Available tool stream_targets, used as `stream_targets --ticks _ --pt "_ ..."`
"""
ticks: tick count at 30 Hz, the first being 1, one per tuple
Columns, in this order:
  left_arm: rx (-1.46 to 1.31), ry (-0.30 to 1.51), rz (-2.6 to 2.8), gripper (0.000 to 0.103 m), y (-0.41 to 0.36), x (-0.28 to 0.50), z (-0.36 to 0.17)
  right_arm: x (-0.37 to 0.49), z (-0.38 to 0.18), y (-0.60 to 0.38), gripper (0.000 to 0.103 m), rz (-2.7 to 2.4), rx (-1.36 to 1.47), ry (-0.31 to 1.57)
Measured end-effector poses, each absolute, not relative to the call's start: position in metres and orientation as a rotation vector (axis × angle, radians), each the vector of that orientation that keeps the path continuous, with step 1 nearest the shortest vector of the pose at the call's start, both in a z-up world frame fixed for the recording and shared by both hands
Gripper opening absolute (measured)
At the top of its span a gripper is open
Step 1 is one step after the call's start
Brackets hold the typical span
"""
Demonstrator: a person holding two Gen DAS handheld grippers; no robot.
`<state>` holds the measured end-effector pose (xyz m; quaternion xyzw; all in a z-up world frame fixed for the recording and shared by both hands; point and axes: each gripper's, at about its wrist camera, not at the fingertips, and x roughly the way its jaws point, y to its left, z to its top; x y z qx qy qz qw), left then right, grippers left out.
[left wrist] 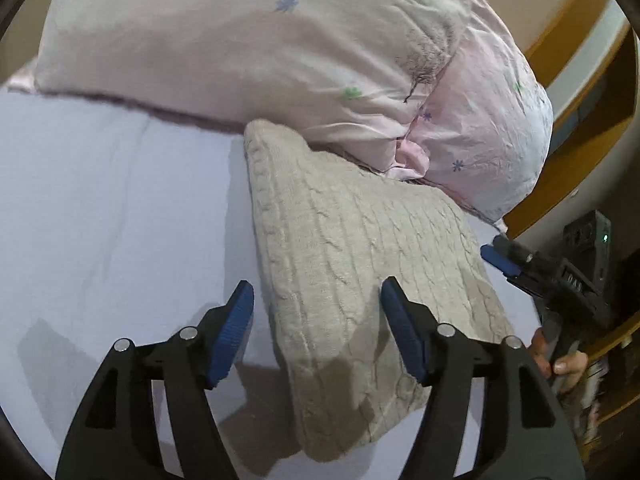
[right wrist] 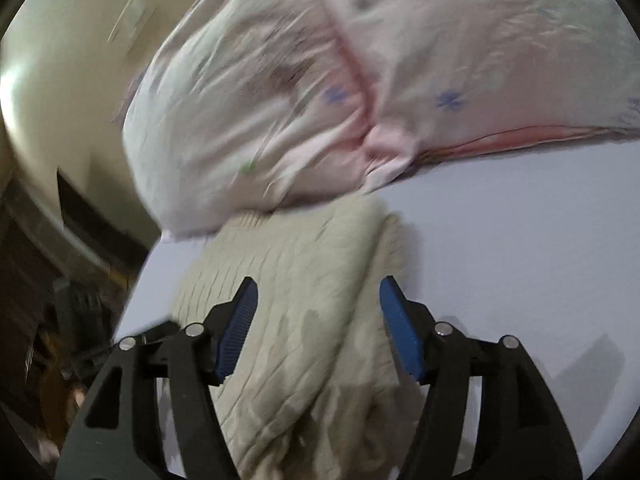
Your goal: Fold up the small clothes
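Lavender sheeting covers the bed (left wrist: 100, 208), and a wooden frame (left wrist: 576, 60) curves past its far edge. Against the head of the bed lies a pale pink pillow (left wrist: 240, 40) printed with small blue and green flowers, its open end bunched and creased.

Taking that pillow as the landmark, the cream cable-knit sweater (left wrist: 360, 264) lies just in front of it, folded into a thick oblong, and its far edge touches the pillow's bunched end. Raised rope-like cables run along its length, a ribbed border edges one side, and the knit looks soft and slightly fuzzy.

Nearer than the pillow, the left gripper (left wrist: 316, 332) hovers over the sweater's near end with its blue-padded jaws spread wide and nothing between them; whether the pads touch the knit cannot be told. The right gripper (right wrist: 318, 328), also set wide apart and empty, hangs over the same garment from the other side; that view is blurred by motion. In the left wrist view the right gripper body shows white lettering, too small to read reliably, and a small green light.
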<state>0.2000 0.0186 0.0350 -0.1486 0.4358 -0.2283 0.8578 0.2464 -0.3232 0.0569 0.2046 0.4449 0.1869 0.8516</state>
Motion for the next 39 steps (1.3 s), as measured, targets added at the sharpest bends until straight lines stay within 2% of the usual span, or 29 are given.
stream_targets --ticks 1,2,7,8,9,10,11,12,13,16,24,31,39 --pt "-0.294 0.923 -0.479 0.067 0.014 0.200 0.034 0.250 0.051 -0.310 0.013 0.390 0.375 0.970" --pt "-0.285 0.930 -0.476 0.067 0.011 0.202 0.032 0.255 0.042 -0.299 0.010 0.331 0.289 1.001" --pt "-0.249 0.899 -0.470 0.066 0.009 0.183 0.037 0.262 0.035 -0.320 0.011 0.236 0.395 0.961" --pt "-0.207 0.884 -0.458 0.066 0.008 0.173 0.041 0.257 0.038 -0.319 0.017 0.236 0.378 0.958" --pt "-0.170 0.870 -0.447 0.066 0.007 0.164 0.045 0.249 0.043 -0.317 0.034 0.228 0.356 0.950" --pt "-0.132 0.854 -0.432 0.067 0.005 0.153 0.048 0.242 0.048 -0.317 0.054 0.212 0.340 0.942" --pt "-0.092 0.841 -0.413 0.068 0.003 0.141 0.049 0.226 0.058 -0.317 0.090 0.181 0.314 0.924" --pt "-0.057 0.837 -0.387 0.079 0.002 0.129 0.050 0.212 0.065 -0.319 0.101 0.162 0.300 0.897" --pt "-0.040 0.837 -0.365 0.091 0.002 0.122 0.049 0.194 0.073 -0.314 0.101 0.145 0.284 0.855" --pt "0.018 0.839 -0.282 0.102 -0.003 0.100 0.044 0.146 0.083 -0.304 0.101 0.089 0.195 0.827" --pt "0.016 0.957 -0.258 0.102 -0.014 0.102 0.012 0.122 0.033 -0.254 0.101 0.074 0.078 1.016" --pt "0.104 0.941 -0.210 0.102 -0.024 0.101 0.005 0.126 0.016 -0.236 0.101 -0.021 -0.031 1.039" --pt "0.127 0.933 -0.199 0.102 -0.026 0.100 0.004 0.126 0.010 -0.243 0.101 -0.030 0.038 1.047"
